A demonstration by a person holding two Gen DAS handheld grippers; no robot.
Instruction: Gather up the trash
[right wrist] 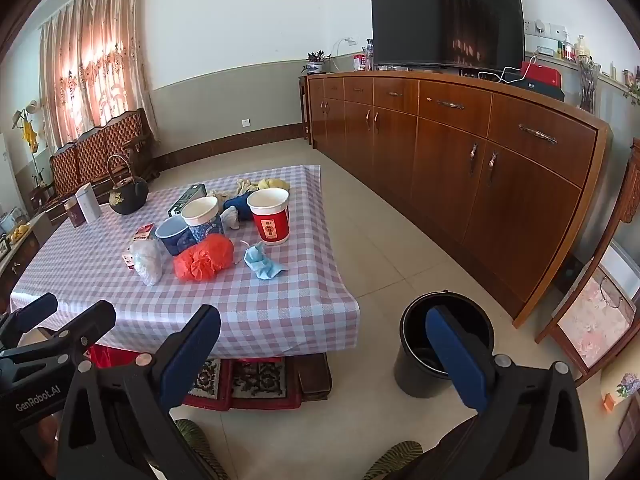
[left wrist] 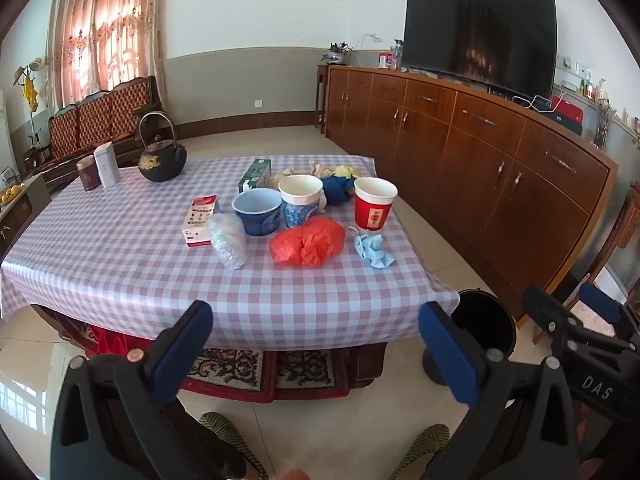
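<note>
Left gripper: our left gripper (left wrist: 316, 344) hangs short of the table's near edge, jaws spread wide and nothing between them.
Right gripper: our right gripper (right wrist: 324, 352) is likewise released and empty, held beside the left one, tilted downward.
Table: we see a low table covered by a checked tablecloth (left wrist: 120, 264), ahead of and below both grippers.
Trash: ahead of the left gripper we see a crumpled orange plastic bag (left wrist: 307, 241), with a clear plastic bag (left wrist: 228, 240) to its left and a blue face mask (left wrist: 374, 250) to its right, near the cloth's right edge.
Cups: beyond the bags we see a red paper cup (left wrist: 374, 208), a blue patterned cup (left wrist: 300, 200) and a blue bowl (left wrist: 257, 212), close together.
Farther off: we see a green box (left wrist: 255, 176), a red-and-white packet (left wrist: 200, 220), crumpled blue and yellow items (left wrist: 340, 180), then a black teapot (left wrist: 162, 156) and two tins (left wrist: 100, 168) at the far left.
Bin: we see a black bucket (right wrist: 444, 340) on the floor right of the table, partly behind the right gripper's right finger.
Room: we see a pale tiled floor (right wrist: 380, 240), a long wooden sideboard (right wrist: 460, 160) to the right with a dark television (right wrist: 448, 16) on it, a curtained window (left wrist: 104, 32) and a bench (left wrist: 104, 116) far left, and a patterned rug (left wrist: 260, 368) under the table.
</note>
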